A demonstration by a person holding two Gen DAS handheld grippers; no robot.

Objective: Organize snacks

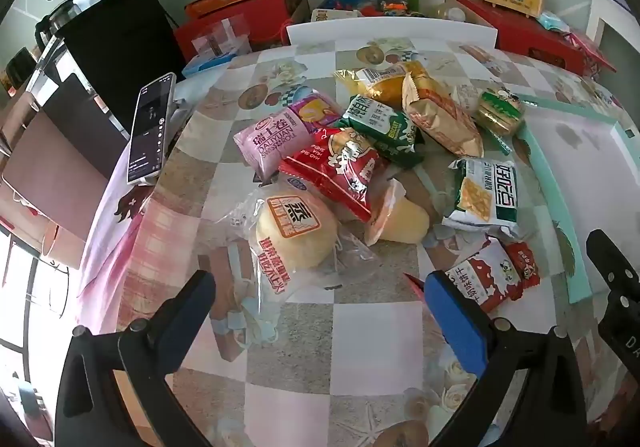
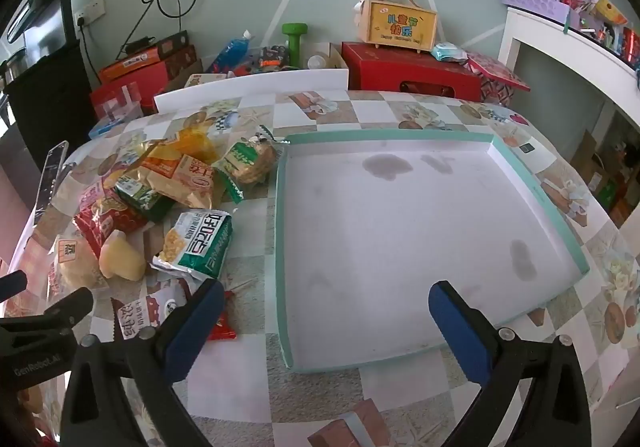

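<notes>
Several snack packets lie heaped on the checked tablecloth. Nearest my left gripper [image 1: 318, 289] is a clear-wrapped steamed bun [image 1: 294, 227], just beyond the open fingers. Around it lie a pink swiss roll pack [image 1: 272, 141], a red packet [image 1: 344, 171], a green-white cracker pack [image 1: 486, 193] and a red-white biscuit pack [image 1: 490, 277]. In the right wrist view my right gripper [image 2: 324, 301] hangs open over the front edge of a shallow white tray with a teal rim [image 2: 280, 247]. The tray holds nothing. The cracker pack [image 2: 200, 243] lies left of it.
A phone on a stand [image 1: 150, 127] is at the table's left edge. Red boxes [image 2: 412, 67], a small wooden case [image 2: 400, 23], a green dumbbell [image 2: 295, 41] and bottles crowd the back wall. A white shelf [image 2: 568, 47] stands at the right.
</notes>
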